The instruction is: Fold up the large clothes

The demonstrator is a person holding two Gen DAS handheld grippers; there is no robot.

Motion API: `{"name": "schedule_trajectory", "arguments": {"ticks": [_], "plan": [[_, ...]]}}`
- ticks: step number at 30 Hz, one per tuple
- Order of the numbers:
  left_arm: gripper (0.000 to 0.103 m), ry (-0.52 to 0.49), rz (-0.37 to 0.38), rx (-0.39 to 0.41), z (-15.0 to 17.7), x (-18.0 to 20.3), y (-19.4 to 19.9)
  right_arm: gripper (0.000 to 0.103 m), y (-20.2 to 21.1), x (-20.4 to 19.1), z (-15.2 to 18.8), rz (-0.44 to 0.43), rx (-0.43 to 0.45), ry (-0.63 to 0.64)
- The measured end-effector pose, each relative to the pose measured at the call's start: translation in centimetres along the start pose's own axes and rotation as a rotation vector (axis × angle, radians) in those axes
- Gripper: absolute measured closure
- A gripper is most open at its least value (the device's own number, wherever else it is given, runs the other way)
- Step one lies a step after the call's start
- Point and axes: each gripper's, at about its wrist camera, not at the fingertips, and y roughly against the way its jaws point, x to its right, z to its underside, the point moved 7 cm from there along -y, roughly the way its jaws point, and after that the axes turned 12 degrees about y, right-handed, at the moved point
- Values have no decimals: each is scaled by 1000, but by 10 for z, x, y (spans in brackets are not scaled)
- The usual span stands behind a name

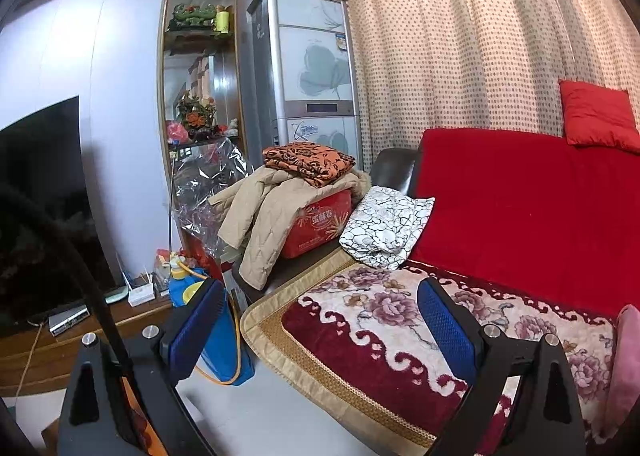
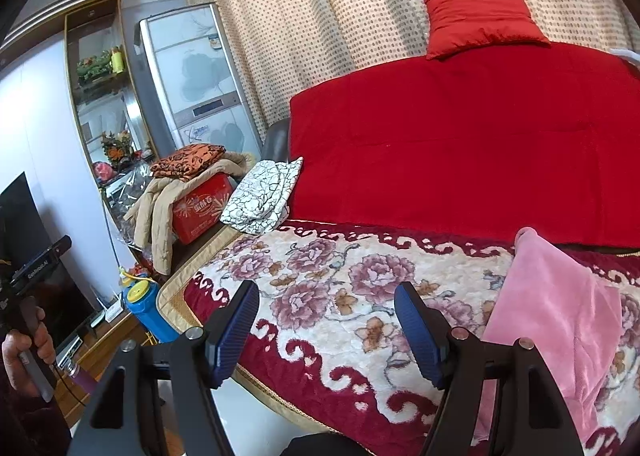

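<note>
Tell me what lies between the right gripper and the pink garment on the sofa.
Only bare floral blanket: in the right wrist view, the open right gripper hovers over it, and the pink garment lies just beside its right finger, with nothing between.

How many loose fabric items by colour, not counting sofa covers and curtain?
Pink: 1, pink cloth
Red: 1, red cushion
Black-and-white: 1, patterned cloth
Orange-and-black: 1, folded cloth
Beige: 1, quilted jacket
Total: 5
</note>
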Motion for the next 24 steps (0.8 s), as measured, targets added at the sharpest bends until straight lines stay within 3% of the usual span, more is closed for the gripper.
{"name": "schedule_trajectory", "arguments": {"ticks": [4, 7, 10, 12, 15, 17, 20, 24], "plan": [[6, -29, 5, 4, 4, 18, -2, 29, 3, 12, 3, 10, 5, -19], [6, -57, 73, -54, 19, 53, -15, 29, 10, 34, 9, 33, 16, -48], [6, -95, 307, -268, 63, 121, -40, 29, 21, 72, 26, 85, 14, -99], [6, -118, 526, -504, 110, 180, -57, 25, 29, 104, 41, 131, 7, -144], [6, -122, 728, -793, 179, 259, -75, 21, 48, 178, 77, 233, -9, -283], [6, -129, 789, -962, 223, 307, -82, 20, 56, 220, 102, 269, -38, -380], [6, -151, 869, -1108, 270, 365, -77, 20, 60, 275, 141, 282, -81, -534], [6, -225, 938, -1167, 306, 418, -64, 20, 44, 320, 179, 198, -113, -681]]}}
